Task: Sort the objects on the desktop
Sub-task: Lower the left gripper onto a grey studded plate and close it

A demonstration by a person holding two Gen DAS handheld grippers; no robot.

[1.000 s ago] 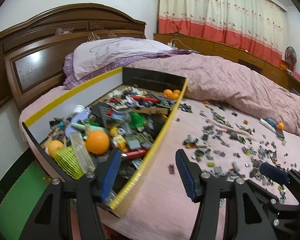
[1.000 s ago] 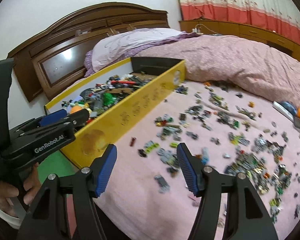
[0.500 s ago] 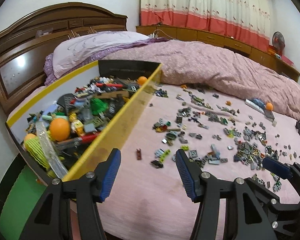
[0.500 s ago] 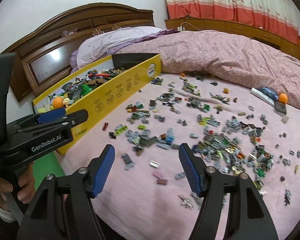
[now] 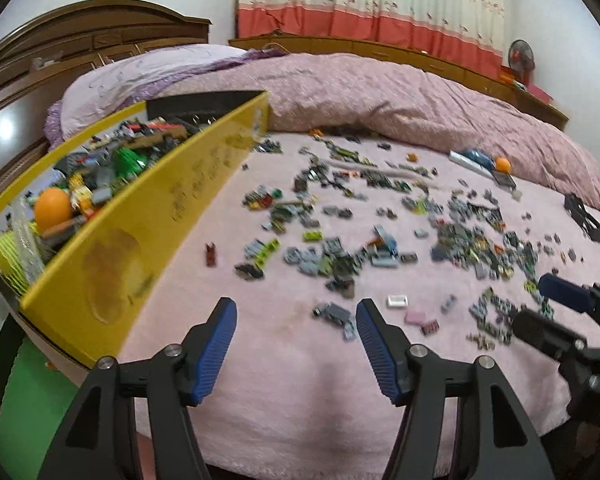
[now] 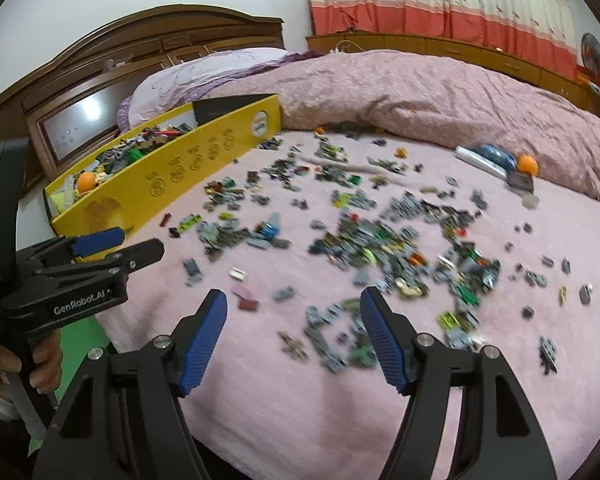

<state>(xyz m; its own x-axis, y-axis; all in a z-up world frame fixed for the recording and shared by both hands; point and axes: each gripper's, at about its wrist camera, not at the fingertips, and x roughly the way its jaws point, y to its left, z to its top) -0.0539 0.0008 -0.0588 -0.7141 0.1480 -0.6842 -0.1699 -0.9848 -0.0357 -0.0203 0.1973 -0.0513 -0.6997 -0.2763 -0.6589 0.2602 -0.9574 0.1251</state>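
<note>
We hold both tools over the near edge of the pink bedspread (image 5: 284, 392), the left gripper (image 5: 296, 344) and the right gripper (image 6: 294, 338) each with jaws apart and nothing between them; both have just been widening. The scattered toy bricks (image 6: 380, 240) lie spread across the bedspread, and the yellow box (image 5: 148, 240), already heaped with toys and an orange ball (image 5: 52, 208), stands along their left side. To do this pick well, we judge we should single out a loose piece at the fringe, such as the grey brick (image 5: 336, 314) just ahead of the left jaws, come down over it with a pad on either side, and close only once it sits squarely between them, not raking its neighbours. Against the frame a second back, the left view has swung off the box interior toward the bricks, and both views sit lower and nearer the pile
</note>
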